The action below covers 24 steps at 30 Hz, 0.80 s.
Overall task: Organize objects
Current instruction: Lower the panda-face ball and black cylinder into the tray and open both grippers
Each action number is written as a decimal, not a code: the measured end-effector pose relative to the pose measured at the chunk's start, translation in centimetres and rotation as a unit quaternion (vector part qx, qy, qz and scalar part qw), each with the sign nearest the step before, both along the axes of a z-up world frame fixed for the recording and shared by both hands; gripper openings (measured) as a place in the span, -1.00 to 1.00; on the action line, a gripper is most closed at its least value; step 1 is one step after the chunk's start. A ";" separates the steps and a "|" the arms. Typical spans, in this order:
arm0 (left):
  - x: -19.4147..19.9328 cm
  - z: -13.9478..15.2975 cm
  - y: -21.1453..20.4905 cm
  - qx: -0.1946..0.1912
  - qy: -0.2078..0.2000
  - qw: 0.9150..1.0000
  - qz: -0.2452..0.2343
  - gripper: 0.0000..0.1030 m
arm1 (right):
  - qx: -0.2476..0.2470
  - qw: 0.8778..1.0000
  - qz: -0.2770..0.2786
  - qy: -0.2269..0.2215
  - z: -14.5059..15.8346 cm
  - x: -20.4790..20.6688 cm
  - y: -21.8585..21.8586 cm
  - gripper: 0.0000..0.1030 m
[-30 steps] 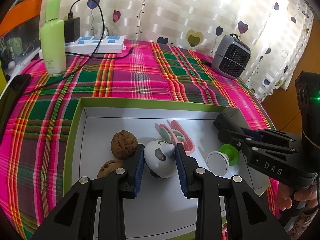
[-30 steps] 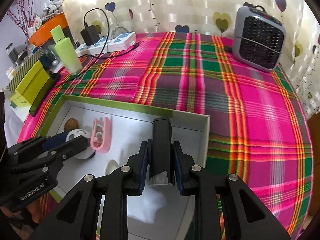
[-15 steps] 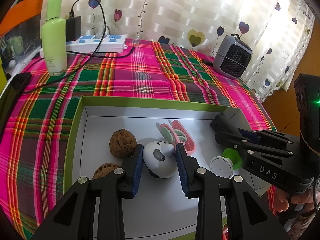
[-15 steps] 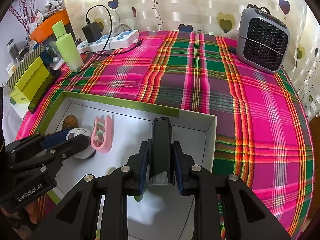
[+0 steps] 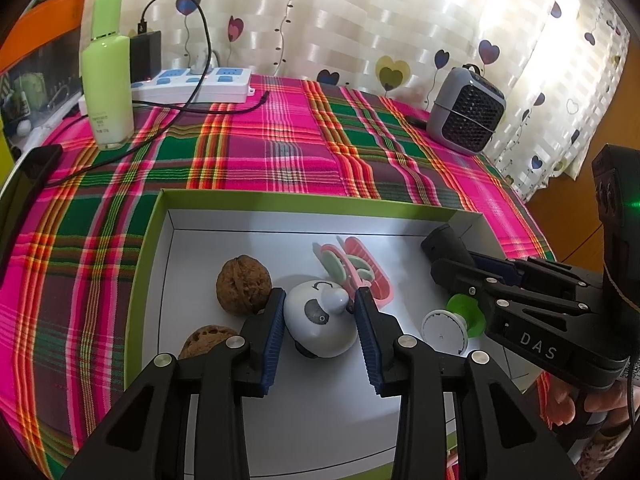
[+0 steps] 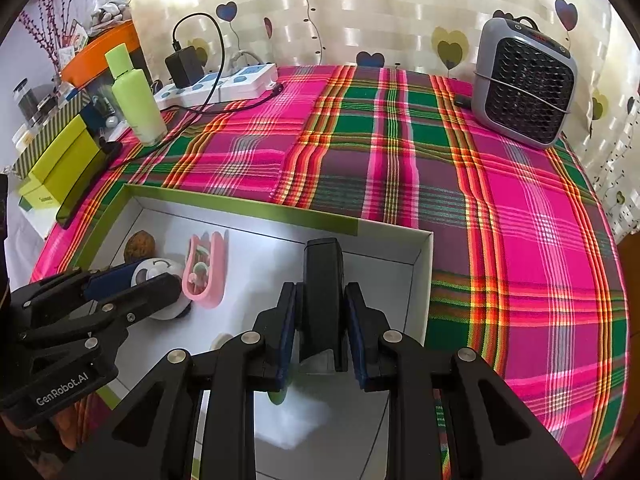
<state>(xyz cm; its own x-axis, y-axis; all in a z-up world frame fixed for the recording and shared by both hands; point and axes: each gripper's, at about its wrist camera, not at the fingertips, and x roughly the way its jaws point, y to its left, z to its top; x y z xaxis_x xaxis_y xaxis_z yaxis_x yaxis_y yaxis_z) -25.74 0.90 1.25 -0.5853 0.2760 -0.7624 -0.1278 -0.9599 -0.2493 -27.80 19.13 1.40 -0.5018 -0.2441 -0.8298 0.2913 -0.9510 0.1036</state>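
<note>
Walnuts (image 5: 243, 289) crowd left fingers (image 5: 277, 322) just opening off panda toy (image 5: 320, 326); right fingers (image 6: 289, 332) clamp black block (image 6: 321, 300).

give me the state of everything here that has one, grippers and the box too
left gripper: jaws just opening, pads off the panda toy that sits between them
right gripper: shut on the black block, held over the box
box: open, no lid on
green bottle: upright, cap on
power strip: black adapter plugged in
walnuts: whole, lying in the box
</note>
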 end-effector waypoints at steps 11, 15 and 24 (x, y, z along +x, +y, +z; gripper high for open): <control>0.2 0.0 0.2 -0.010 0.000 1.000 0.000 -0.11 | 0.000 1.000 0.004 0.007 0.2 0.6 -0.3 -0.33; 0.6 0.2 0.1 -0.016 0.003 1.000 0.002 -0.08 | -0.003 1.000 -0.001 0.011 0.4 0.8 -0.2 -0.28; 1.4 0.7 -0.1 -0.015 0.010 1.000 0.007 -0.07 | -0.006 1.000 -0.010 0.024 1.1 1.6 -0.1 -0.15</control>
